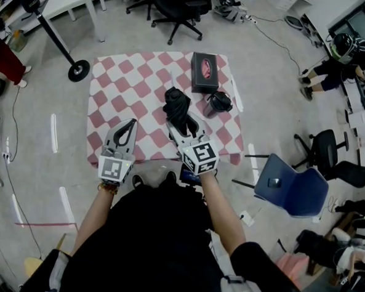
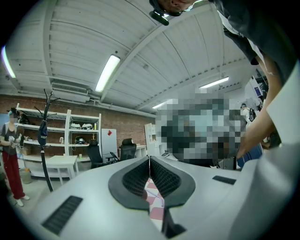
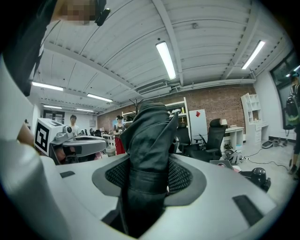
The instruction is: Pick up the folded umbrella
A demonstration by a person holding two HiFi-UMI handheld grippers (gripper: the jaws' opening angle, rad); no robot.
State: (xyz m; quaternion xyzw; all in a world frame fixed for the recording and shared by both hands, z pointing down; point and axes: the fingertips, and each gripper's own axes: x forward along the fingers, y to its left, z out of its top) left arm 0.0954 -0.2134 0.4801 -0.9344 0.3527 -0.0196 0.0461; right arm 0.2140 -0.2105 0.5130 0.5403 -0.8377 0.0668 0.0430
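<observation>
The folded umbrella (image 1: 177, 107) is black and wrinkled, and it reaches out over the pink-and-white checked tablecloth (image 1: 121, 89). My right gripper (image 1: 184, 131) is shut on its near end. In the right gripper view the umbrella (image 3: 149, 136) fills the gap between both ribbed pads (image 3: 180, 176) and sticks out past the gripper's (image 3: 149, 176) tips. My left gripper (image 1: 132, 123) hovers over the cloth's near left edge, a short way left of the umbrella. Its jaws are shut with nothing in them. In the left gripper view the gripper's (image 2: 150, 160) pads meet at the tips.
A black tissue box (image 1: 205, 71) lies at the table's far side and a dark mug (image 1: 218, 104) stands right of the umbrella. A blue chair (image 1: 289, 189) stands at the right. A stand's round base (image 1: 78, 70) sits off the table's far left corner. A person (image 1: 335, 62) sits far right.
</observation>
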